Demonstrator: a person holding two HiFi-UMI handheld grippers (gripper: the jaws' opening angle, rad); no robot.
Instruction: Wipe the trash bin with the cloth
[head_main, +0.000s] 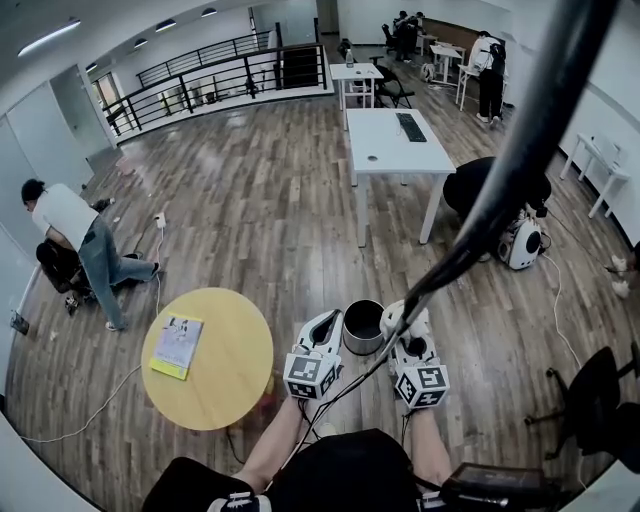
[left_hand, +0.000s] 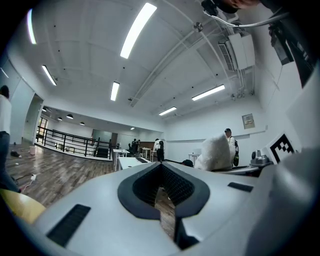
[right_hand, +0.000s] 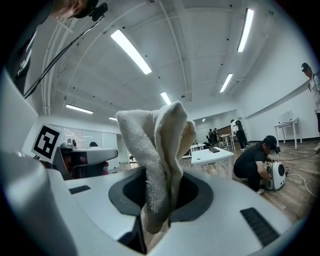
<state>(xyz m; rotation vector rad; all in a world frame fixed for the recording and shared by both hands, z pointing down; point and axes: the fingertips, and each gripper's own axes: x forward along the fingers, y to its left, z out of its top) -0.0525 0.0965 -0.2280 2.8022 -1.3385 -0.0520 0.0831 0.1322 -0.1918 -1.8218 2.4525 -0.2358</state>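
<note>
Right tongs (right_hand: 159, 210) pinch my soft, limp cloth (right_hand: 160, 145) | left tongs (left_hand: 161, 200) pressed together, empty | trash bin (head_main: 360, 343) looks light; I'd steady its rim.

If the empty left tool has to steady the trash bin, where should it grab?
Likely the left rim, from above: the trash bin stands upright, open-topped, so one jaw can go inside its wall, one outside. The left tool sits beside that edge, shut; the right tool holds the cloth.
</note>
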